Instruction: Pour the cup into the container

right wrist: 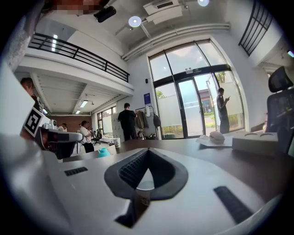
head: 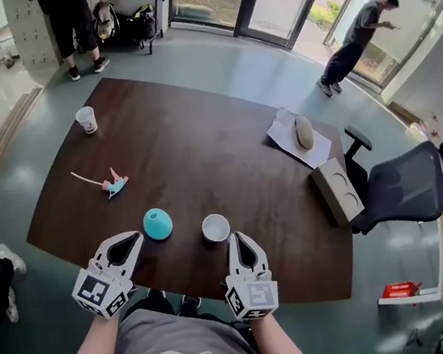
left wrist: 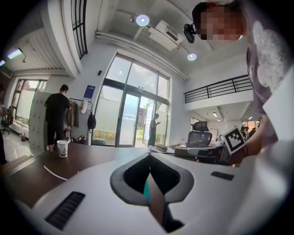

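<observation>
Dark-brown wooden tabletop point(head: 201, 150) spreads out below the person in a glass-fronted hall. Near its front edge a small white paper cup point(head: 216, 228) stands upright just ahead of the right gripper point(head: 239, 238). A teal dome-shaped container point(head: 158, 223) sits beside the cup, ahead of the left gripper point(head: 135, 240). Both grippers have their jaws pressed together on nothing. Each lines up with its own object, probably so the jaws can open for a grasp.

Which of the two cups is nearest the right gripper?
The white cup at the near edge, directly ahead of the right gripper; the other cup stands at the far-left corner.
</observation>
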Available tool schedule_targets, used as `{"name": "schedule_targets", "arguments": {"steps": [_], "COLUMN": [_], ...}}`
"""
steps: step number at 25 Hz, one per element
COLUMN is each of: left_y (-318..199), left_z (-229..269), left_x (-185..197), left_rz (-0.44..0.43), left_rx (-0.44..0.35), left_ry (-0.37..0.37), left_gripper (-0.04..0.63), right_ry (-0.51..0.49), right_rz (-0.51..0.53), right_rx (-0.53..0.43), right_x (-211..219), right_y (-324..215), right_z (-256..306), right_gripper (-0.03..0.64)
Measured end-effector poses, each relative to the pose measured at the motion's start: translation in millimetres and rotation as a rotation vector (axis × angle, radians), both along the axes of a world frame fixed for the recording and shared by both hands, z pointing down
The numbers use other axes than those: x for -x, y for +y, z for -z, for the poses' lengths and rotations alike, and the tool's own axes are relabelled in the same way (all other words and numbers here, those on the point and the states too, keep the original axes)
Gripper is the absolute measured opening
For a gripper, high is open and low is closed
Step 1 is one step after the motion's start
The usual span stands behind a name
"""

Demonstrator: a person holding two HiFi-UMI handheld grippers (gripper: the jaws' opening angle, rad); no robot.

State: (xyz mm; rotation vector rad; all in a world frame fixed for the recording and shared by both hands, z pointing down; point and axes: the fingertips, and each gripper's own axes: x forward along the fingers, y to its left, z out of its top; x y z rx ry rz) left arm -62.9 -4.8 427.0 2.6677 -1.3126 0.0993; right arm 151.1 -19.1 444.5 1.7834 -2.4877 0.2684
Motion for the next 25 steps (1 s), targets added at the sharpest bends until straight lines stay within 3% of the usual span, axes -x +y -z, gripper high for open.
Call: {"name": "schedule_targets", "arguments": {"steps": [5,10,16,25], "left_y": [-9,-19,-21,-34], "left_z": [-2,-8,-26,-51], "left_x": [6,9,8,16], "left_rz": [-0.023,-0.053,-0.086,-0.066], "left_rx": [0.007,0.014,0.026,0.095], "left_ry": [-0.016,-0.025,-0.022,-0.022], "left_gripper": [0.008,0.008,0.008,0.008], "right_ry": [0.014,0.029,0.054,0.101], "right_rz": [-0.071,-0.016,0.054,0.080], "right_rx": [0.020,0.044,0.137,0.221], "right_x": [-8,-1,17,27], "right_y": [3,15,22,-6], "right_z": [-8,-22,-63,-106], "right_gripper": [0.003,0.121,0.280,0.369]}}
